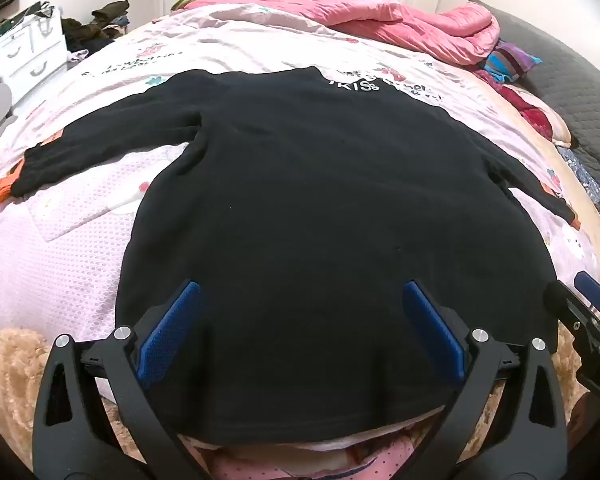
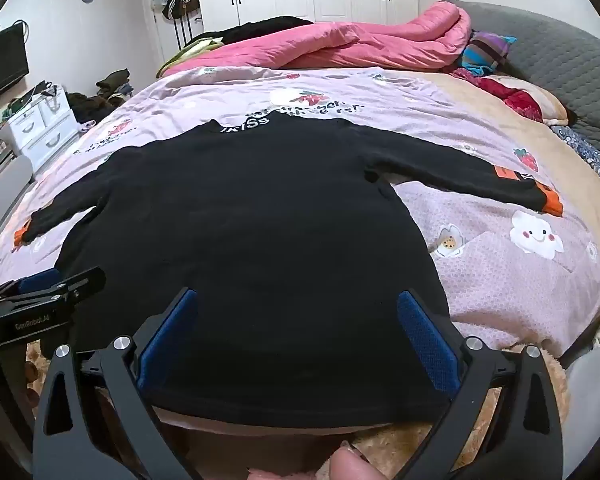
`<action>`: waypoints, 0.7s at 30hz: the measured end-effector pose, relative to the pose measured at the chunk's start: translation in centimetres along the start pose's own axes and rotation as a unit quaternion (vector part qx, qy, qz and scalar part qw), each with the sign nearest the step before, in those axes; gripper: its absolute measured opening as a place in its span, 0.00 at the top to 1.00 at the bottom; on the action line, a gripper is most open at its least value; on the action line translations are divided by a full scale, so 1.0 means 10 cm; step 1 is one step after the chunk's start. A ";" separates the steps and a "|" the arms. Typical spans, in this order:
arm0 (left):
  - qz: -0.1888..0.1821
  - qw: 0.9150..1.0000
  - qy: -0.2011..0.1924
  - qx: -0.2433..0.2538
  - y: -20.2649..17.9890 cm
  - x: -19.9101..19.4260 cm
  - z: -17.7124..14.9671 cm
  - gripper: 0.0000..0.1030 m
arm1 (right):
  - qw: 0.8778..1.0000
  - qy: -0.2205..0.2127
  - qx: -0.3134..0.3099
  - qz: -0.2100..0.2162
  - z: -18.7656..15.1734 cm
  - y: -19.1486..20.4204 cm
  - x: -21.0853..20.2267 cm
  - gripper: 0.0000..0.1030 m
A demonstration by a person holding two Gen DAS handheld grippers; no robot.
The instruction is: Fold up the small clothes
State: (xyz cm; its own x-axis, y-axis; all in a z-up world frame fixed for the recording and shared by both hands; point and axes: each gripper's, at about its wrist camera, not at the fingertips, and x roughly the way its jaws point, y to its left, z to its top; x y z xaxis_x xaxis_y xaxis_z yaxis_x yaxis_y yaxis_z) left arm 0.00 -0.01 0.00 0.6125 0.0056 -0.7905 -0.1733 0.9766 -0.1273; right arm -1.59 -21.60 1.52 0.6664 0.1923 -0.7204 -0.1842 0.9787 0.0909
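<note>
Your bed (image 2: 500,280) wears a pale pink printed sheet (image 1: 80,248). A black long-sleeved top (image 1: 320,200) lies flat on it, sleeves spread to both sides, neck away from you. A bunched pink quilt (image 2: 360,46) lies across the far end.

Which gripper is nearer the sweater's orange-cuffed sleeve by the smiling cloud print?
Right. The right gripper hangs open over the black sweater hem on the side of that orange-cuffed sleeve; the left gripper is open over the hem's other half, farther away.
</note>
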 end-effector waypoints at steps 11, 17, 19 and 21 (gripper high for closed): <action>-0.001 1.000 -0.003 0.002 0.00 -0.02 -0.01 0.08 | 1.000 0.001 -0.010 -0.006 -0.01 -0.01 0.04 0.04; -0.004 1.000 -0.001 0.004 0.01 -0.02 0.01 0.08 | 1.000 -0.001 -0.009 -0.009 -0.03 0.00 -0.01 0.04; -0.003 1.000 -0.002 0.004 0.01 -0.02 0.00 0.08 | 1.000 -0.002 -0.009 -0.010 -0.03 0.01 -0.02 0.04; -0.004 1.000 -0.002 0.004 0.01 -0.02 0.01 0.08 | 1.000 -0.003 -0.010 -0.011 -0.03 0.03 -0.03 0.04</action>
State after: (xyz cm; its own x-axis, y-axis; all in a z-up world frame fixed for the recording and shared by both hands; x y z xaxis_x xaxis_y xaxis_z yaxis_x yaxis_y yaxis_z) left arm -0.07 0.15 0.14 0.6174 -0.0014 -0.7867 -0.1616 0.9784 -0.1286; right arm -2.08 -21.40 1.58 0.6741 0.1712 -0.7185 -0.1842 0.9810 0.0609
